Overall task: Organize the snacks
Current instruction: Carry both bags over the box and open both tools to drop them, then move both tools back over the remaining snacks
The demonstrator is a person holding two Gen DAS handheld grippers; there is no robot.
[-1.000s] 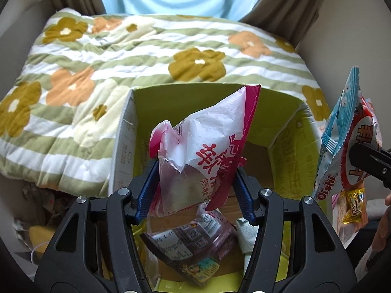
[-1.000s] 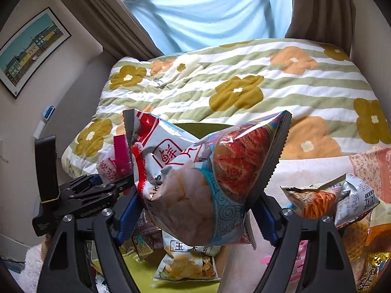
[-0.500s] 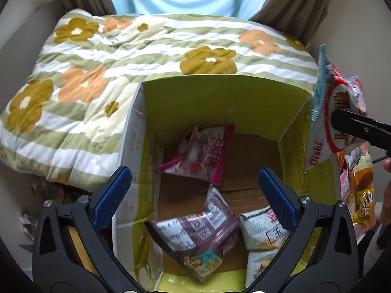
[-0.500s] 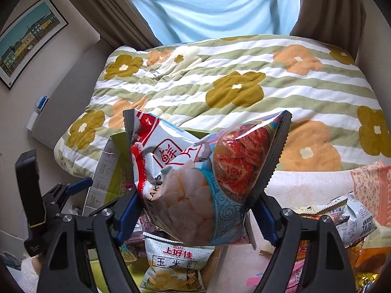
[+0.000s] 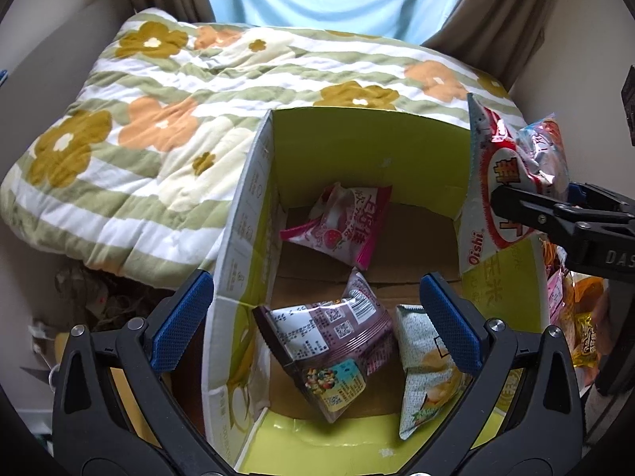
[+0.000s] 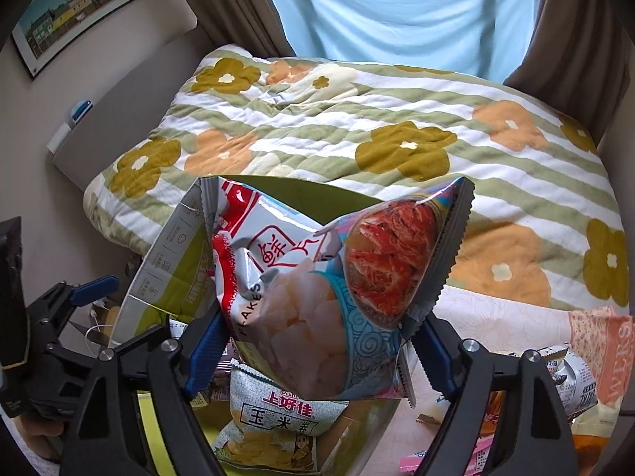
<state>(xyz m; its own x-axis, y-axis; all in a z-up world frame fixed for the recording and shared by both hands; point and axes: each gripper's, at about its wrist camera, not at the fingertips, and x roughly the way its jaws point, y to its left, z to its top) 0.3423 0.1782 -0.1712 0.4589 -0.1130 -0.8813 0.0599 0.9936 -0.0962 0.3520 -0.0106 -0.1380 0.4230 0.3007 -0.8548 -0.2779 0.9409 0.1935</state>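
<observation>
Right wrist view: right gripper (image 6: pixel 317 341), jaws just widening, holds a puffy flakes bag (image 6: pixel 317 285) at its lower middle above the box (image 6: pixel 158 269) — light, crinkly, slippery, crushable. Left gripper (image 5: pixel 313 317) gapes wide, empty — near side.

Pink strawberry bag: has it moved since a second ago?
Yes. The pink strawberry bag dropped from the left tool, now open, and lies on the box floor by the far wall.

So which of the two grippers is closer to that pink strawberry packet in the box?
Left. The left gripper hangs open above the box, the pink strawberry packet just ahead; the right gripper is beside the box's right wall.
</observation>
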